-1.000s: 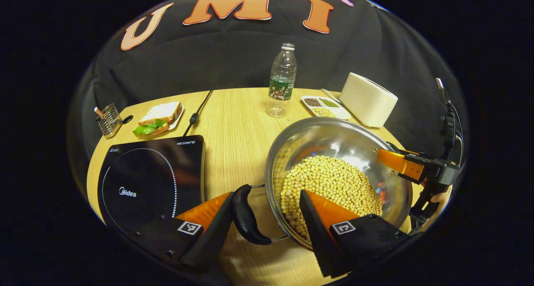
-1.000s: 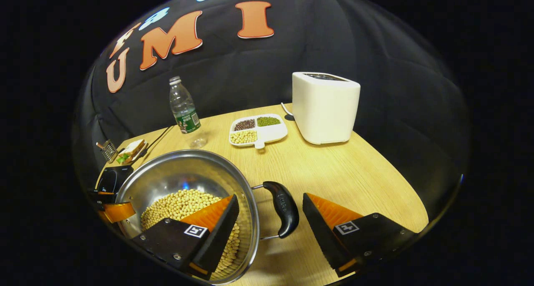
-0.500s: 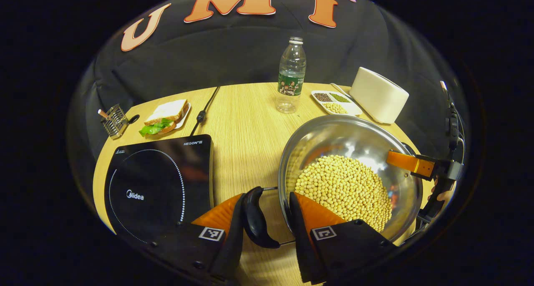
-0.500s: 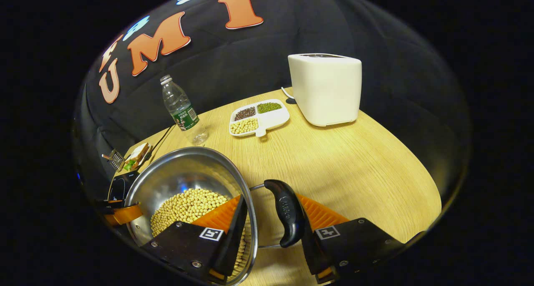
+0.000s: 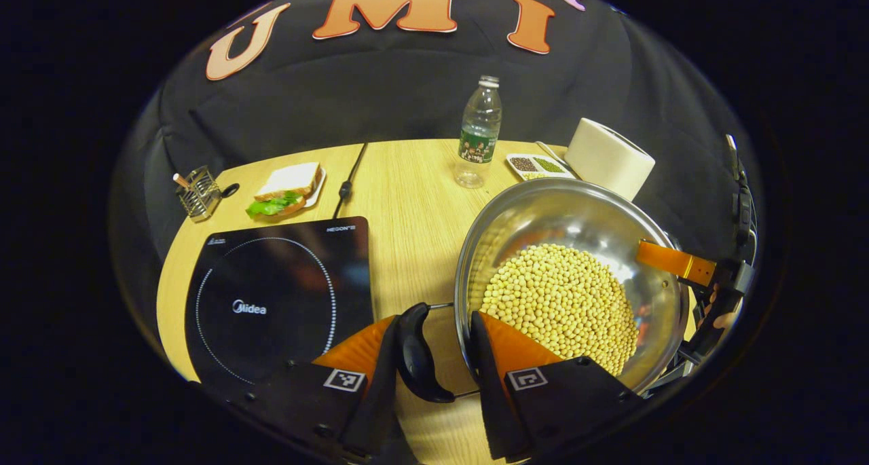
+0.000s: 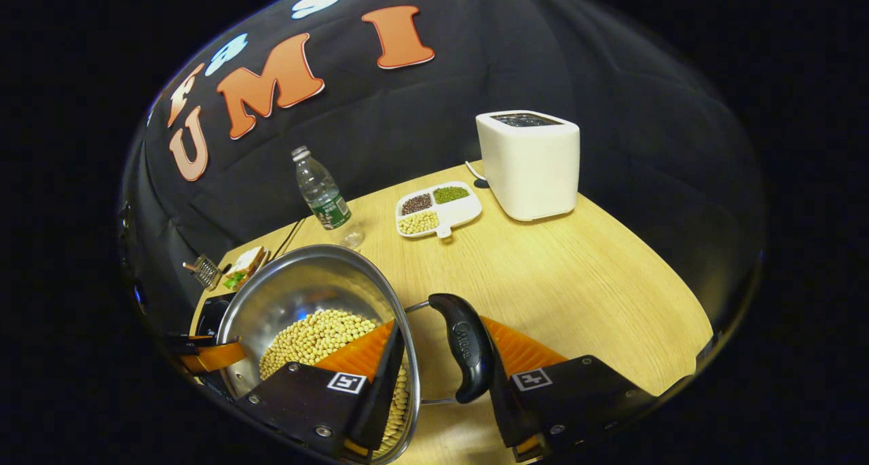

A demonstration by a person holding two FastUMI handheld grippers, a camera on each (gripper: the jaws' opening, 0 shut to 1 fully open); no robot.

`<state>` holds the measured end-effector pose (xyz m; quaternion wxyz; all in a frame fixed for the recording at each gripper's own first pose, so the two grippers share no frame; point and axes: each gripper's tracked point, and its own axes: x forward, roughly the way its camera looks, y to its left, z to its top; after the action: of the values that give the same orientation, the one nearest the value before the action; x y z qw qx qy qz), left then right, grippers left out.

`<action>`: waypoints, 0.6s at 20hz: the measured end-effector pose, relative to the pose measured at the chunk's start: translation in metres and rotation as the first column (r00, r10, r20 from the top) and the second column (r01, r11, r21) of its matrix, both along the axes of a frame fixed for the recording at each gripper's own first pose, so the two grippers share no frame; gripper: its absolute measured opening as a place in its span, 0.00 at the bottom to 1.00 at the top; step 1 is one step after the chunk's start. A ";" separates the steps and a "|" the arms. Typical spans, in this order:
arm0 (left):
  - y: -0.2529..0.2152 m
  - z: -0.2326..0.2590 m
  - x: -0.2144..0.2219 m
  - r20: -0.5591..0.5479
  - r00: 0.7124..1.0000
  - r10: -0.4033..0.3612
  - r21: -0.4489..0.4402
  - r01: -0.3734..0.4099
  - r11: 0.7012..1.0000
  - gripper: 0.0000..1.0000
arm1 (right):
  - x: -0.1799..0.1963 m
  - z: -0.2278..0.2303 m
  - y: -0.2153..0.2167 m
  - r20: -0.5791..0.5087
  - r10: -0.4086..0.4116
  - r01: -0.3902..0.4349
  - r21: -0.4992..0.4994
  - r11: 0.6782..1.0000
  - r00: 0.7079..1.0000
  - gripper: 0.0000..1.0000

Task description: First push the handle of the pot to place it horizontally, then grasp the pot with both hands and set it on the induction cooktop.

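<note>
Stainless steel pot of soybeans (image 5: 570,275), right of the black induction cooktop (image 5: 278,295), appears just lifted off the wooden table (image 6: 577,268); left gripper (image 5: 428,356) and right gripper (image 6: 441,356), wide a second ago, now clamp its black handles and rim.

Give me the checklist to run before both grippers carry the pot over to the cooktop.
1. Left gripper fingers clamp the left handle and the pot wall: ok.
2. Right gripper fingers clamp the right handle the same way: ok.
3. Soybeans sit below the rim: ok.
4. Cooktop lies flat beside the pot: ok.
5. Cord runs behind the cooktop, off the path: ok.
6. Pot lifted off the table: cannot tell.
</note>
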<state>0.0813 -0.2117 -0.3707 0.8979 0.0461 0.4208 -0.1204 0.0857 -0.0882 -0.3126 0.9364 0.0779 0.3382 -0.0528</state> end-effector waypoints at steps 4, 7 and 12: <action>0.034 0.030 -0.006 0.041 0.998 0.041 0.006 -0.042 0.999 0.62 | 0.002 0.022 0.038 0.026 0.036 -0.036 0.004 0.999 0.999 0.63; 0.068 0.050 -0.012 0.055 0.995 0.077 0.005 -0.078 0.997 0.60 | 0.002 0.036 0.074 0.041 0.075 -0.075 0.003 0.997 0.996 0.63; 0.138 0.076 -0.022 0.074 0.986 0.151 0.018 -0.153 0.988 0.60 | 0.001 0.044 0.143 0.051 0.154 -0.155 0.021 0.988 0.987 0.63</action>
<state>0.0592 -0.0738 -0.2942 0.9186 0.0287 0.3917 -0.0450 0.0870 0.0552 -0.2689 0.9447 0.0643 0.3205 0.0259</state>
